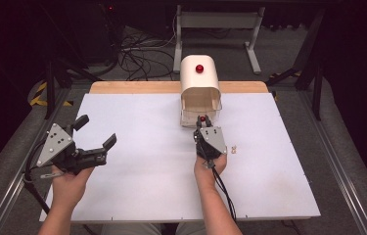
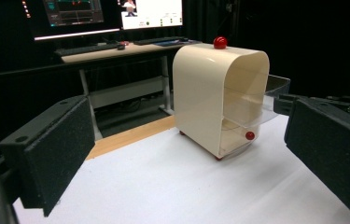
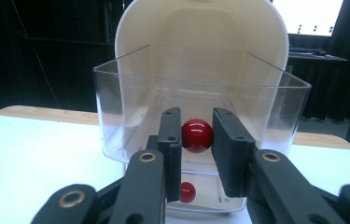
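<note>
- Right tool [image 3: 197, 135] is clamped on the red knob [image 3: 197, 135] at the front of the clear drawer [image 3: 116, 93]. Its jaws sit narrow, one pad on each side of the ball, and they look like they're touching it. I'd call that a real grip, not just hovering.
- The drawer sticks partway out of the cream cabinet [image 1: 200, 78], straight ahead of that tool and right at its tips. Looks to me like the hand is mid-pull or mid-push on the drawer, can't tell which from this.
- Holding the knob makes sense: the drawer walls are slick clear plastic, and the ball is the one thing two flat pads can pinch.
- There's a second, smaller red knob [image 3: 187, 192] just below the jaws, probably a lower drawer's handle. A third red ball [image 1: 199, 68] sits on top of the cabinet.
- Left tool [image 1: 96, 137] is wide open with nothing in it, parked well off to the side on the white tabletop [image 1: 137, 186]. From its own camera the cabinet is ahead and slightly right, well apart. My guess is it's just waiting, or ready to steady the cabinet if it slides.
- A small pale bit [image 1: 234, 147] lies on the tabletop just beside the right tool, too tiny to identify.
</note>
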